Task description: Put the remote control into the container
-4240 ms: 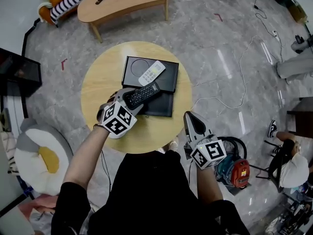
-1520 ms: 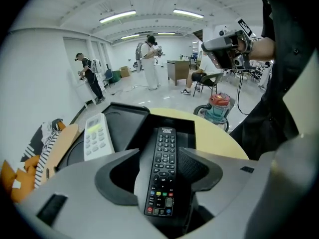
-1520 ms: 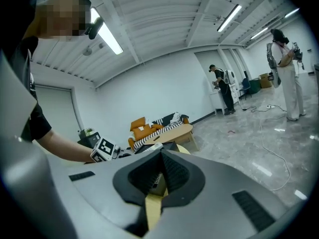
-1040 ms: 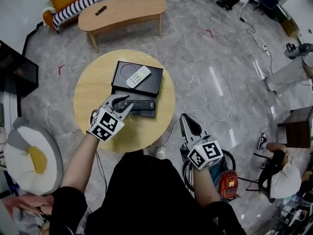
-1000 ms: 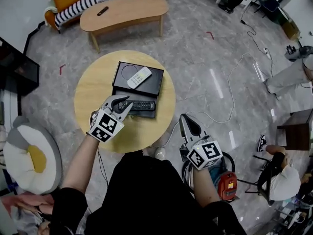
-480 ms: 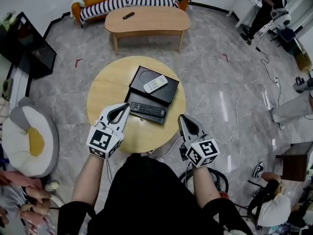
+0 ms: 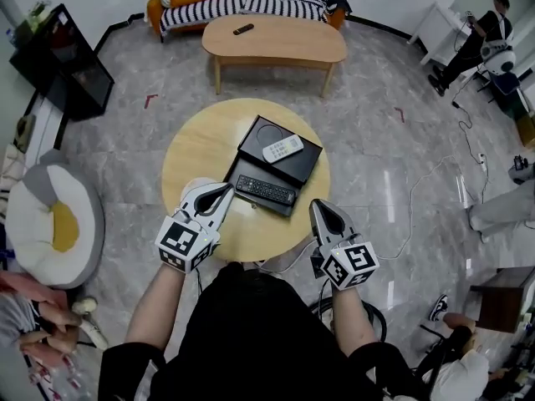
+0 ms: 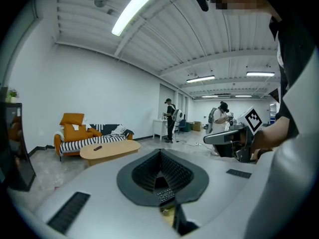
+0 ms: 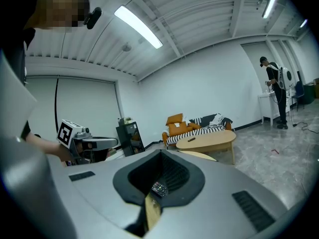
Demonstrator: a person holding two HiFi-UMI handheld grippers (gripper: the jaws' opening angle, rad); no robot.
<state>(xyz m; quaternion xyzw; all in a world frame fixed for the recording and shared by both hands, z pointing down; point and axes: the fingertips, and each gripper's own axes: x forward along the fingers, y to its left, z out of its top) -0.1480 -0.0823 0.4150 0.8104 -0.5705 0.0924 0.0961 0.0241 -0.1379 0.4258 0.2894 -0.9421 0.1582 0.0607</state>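
A black remote point(image 7: 266, 190) lies in the near half of the black container point(image 7: 242, 172) on the round wooden table point(image 7: 196, 153). A white remote point(image 7: 282, 148) rests on the far black half point(image 7: 303, 161). My left gripper point(image 7: 226, 194) hovers just left of the black remote, jaws shut and empty. My right gripper point(image 7: 321, 207) is level with the table's near right edge, also shut and holding nothing. Between the left gripper's jaws a bit of the black remote point(image 8: 166, 194) shows, and it shows in the right gripper view too point(image 9: 159, 188).
An oval coffee table point(image 7: 276, 40) with a small dark remote point(image 7: 243, 29) stands beyond, in front of a striped sofa point(image 7: 242, 2). A black cabinet point(image 7: 63, 61) and a round cushion point(image 7: 42, 220) are on the left. A person point(image 7: 481, 44) and floor cables point(image 7: 435, 190) are on the right.
My left gripper has let go of the black remote, closed, and pulled back and up from the container. The remote stays in the near tray. The right gripper shifted slightly.
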